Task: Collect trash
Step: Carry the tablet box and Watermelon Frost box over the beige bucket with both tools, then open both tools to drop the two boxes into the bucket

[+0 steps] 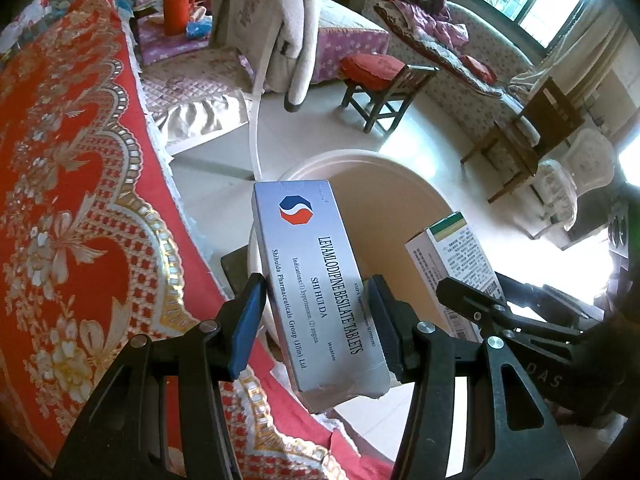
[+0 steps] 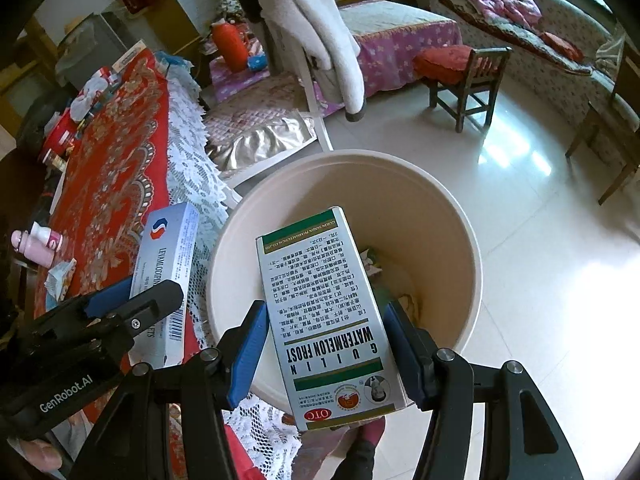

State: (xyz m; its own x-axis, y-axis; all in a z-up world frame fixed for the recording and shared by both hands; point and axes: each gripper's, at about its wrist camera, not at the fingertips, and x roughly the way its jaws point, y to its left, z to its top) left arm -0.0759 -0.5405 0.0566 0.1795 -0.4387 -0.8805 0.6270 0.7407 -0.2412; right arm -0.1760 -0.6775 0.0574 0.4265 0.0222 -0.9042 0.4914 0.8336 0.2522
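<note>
The left gripper [image 1: 316,320] grips a silver pill box [image 1: 310,280] between its two blue pads. The box stands up the middle of the left wrist picture. Its bottom end looks torn. Behind it is a big cream bin [image 1: 384,184], and the box covers much of the bin's mouth there. The table's red flowered cloth [image 1: 80,200] fills the left side of that picture.

At the right of the left wrist picture, a white box with a green stripe [image 1: 452,256] pokes up. The black arm in front hides its lower part.

In the right wrist picture, that same box sits in the middle. The right gripper [image 2: 326,346] clamps it between its blue pads. It hangs over the open bin [image 2: 472,264], and its words are upside down. Some scraps [image 2: 412,300] lie low inside the bin, but the box hides most of them and they are hard to make out.

At the lower left of the right wrist picture, the silver pill box [image 2: 172,248] shows again, over the table's lace edge [image 2: 192,184], just beside the bin. The left gripper's black body covers its bottom half.

A pink and white bottle [image 2: 34,240] lies on the cloth at the far left. More small things sit at the upper left of the table, too tiny and blurry to tell. A fingertip [image 2: 40,454] shows in the bottom left corner, cut off by the edge.
</note>
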